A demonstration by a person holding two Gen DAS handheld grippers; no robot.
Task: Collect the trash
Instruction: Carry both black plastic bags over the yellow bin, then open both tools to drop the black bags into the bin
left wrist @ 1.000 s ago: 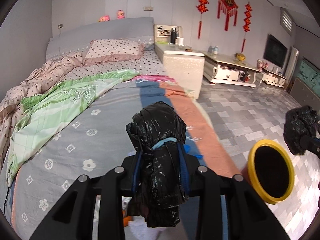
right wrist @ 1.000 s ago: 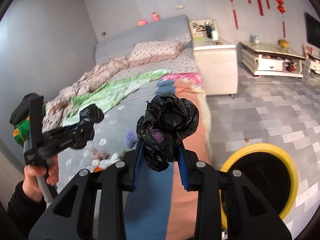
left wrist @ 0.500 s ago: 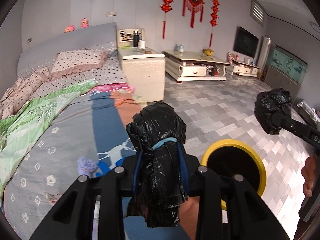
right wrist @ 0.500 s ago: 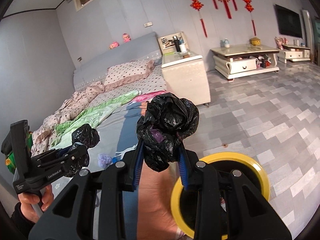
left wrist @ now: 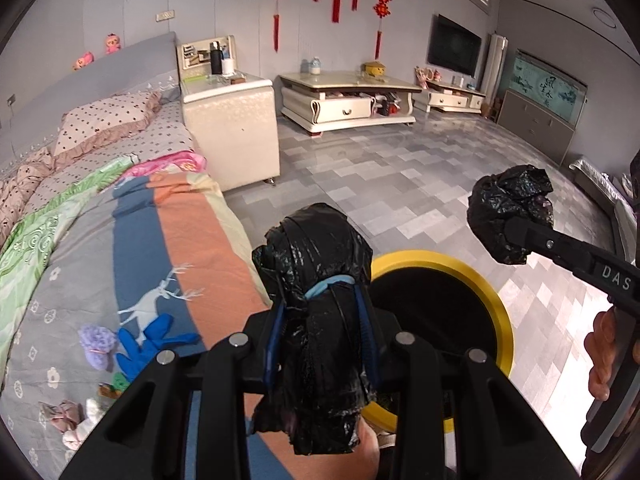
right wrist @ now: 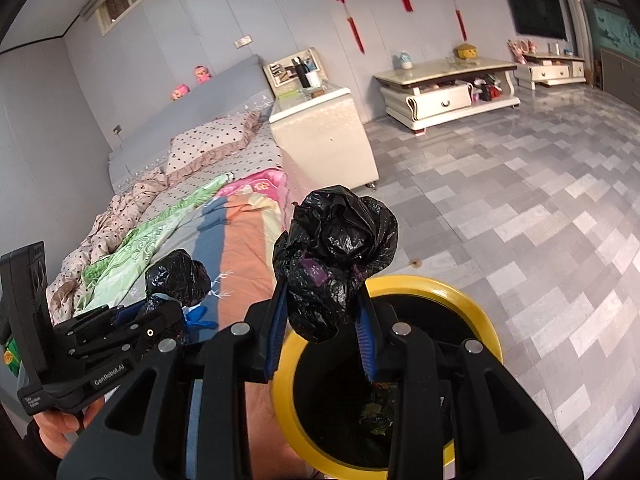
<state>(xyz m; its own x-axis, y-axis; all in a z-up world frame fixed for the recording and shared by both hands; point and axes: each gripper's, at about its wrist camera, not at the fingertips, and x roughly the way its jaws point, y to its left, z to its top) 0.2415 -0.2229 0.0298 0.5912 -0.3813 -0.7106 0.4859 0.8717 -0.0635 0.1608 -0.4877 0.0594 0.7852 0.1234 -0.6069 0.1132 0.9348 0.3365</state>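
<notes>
My left gripper (left wrist: 320,320) is shut on a tied black trash bag (left wrist: 316,280) with a blue band, held at the bed's edge beside the yellow-rimmed bin (left wrist: 472,276). My right gripper (right wrist: 322,324) is shut on a crumpled black trash bag (right wrist: 336,256), held over the near rim of the bin (right wrist: 472,300). The right gripper's bag also shows in the left wrist view (left wrist: 510,212), above and right of the bin. The left gripper's bag shows in the right wrist view (right wrist: 178,278).
Loose litter lies on the bed (left wrist: 80,272): a blue glove (left wrist: 148,344), a purple puff (left wrist: 98,346) and small scraps (left wrist: 68,416). A white nightstand (left wrist: 232,124) and a low TV cabinet (left wrist: 344,100) stand beyond on the grey tiled floor (left wrist: 400,184).
Both grippers swung right, from over the bed towards the bin, each still holding its bag. The bin now sits directly below and ahead of both.
</notes>
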